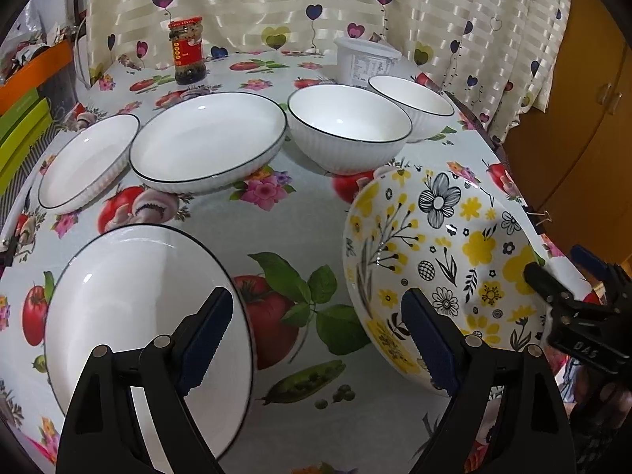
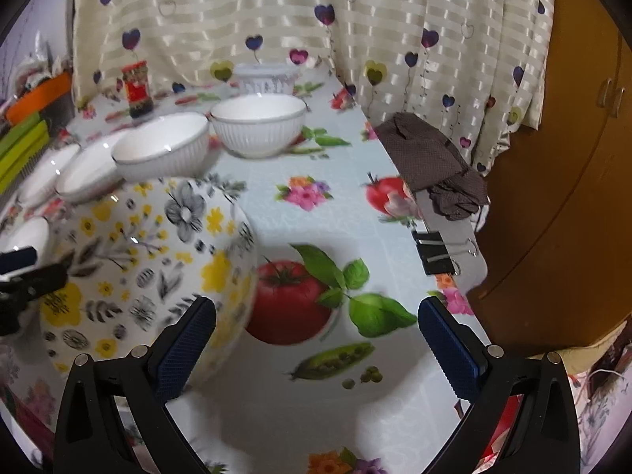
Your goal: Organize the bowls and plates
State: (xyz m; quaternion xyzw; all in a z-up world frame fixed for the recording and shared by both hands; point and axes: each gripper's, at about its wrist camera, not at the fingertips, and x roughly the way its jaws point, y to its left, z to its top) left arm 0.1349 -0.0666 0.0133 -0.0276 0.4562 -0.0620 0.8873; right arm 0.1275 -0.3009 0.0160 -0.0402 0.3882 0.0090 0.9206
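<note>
A floral bowl (image 1: pixel 434 252) with yellow and black flowers stands tipped on the fruit-print tablecloth. In the left wrist view my left gripper (image 1: pixel 316 331) is open, its right finger in front of the bowl's lower rim. A white black-rimmed plate (image 1: pixel 138 308) lies under its left finger. My right gripper (image 1: pixel 557 264) straddles the bowl's right rim. In the right wrist view the right gripper (image 2: pixel 320 343) is open. Its left finger overlaps the blurred floral bowl (image 2: pixel 150 252). Nothing is clamped.
Behind stand two white shallow dishes (image 1: pixel 205 142) (image 1: pixel 87 162) and two white ribbed bowls (image 1: pixel 347 130) (image 1: pixel 414 98). A red-labelled jar (image 1: pixel 187 49) and a plastic tub (image 1: pixel 367 63) stand by the curtain. A binder clip (image 2: pixel 434 252) and brown cloth (image 2: pixel 434 162) mark the table's right edge.
</note>
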